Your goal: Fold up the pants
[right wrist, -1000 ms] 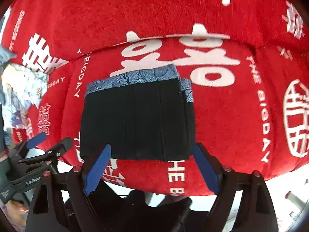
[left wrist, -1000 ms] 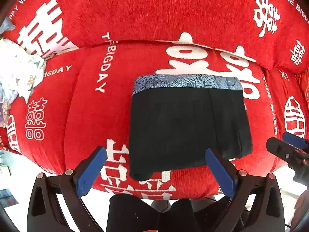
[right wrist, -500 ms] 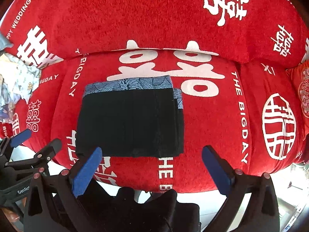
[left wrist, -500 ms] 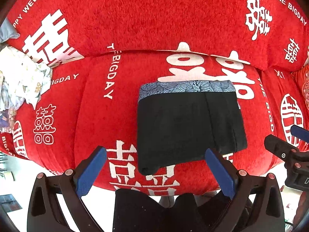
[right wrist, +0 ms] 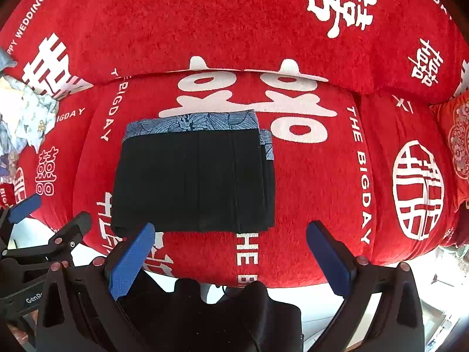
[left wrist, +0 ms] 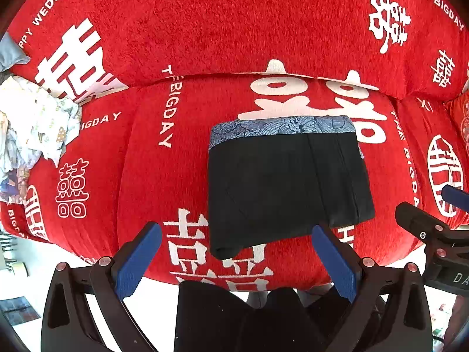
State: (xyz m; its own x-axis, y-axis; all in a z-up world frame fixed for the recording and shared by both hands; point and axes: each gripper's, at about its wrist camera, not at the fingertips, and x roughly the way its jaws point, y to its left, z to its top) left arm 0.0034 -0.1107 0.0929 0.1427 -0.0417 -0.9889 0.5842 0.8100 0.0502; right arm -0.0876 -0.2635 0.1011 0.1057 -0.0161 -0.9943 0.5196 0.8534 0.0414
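The black pants (left wrist: 284,184) lie folded into a compact rectangle on the red sofa seat, with a blue patterned waistband along the far edge; they also show in the right wrist view (right wrist: 193,182). My left gripper (left wrist: 237,258) is open and empty, held just in front of the pants' near edge, not touching them. My right gripper (right wrist: 234,258) is open and empty, in front of the pants' near right corner. The right gripper shows at the right edge of the left wrist view (left wrist: 433,228), and the left gripper at the left edge of the right wrist view (right wrist: 35,234).
The red sofa (left wrist: 205,29) has white lettering and a backrest behind the seat. A crumpled pile of light patterned clothes (left wrist: 32,129) lies at the seat's left end. A red embroidered cushion (right wrist: 457,140) is at the right. The floor shows below the seat's front edge.
Both grippers have drawn back from the folded pants toward the seat's front edge, and the right one has shifted right. The pants have stayed put.
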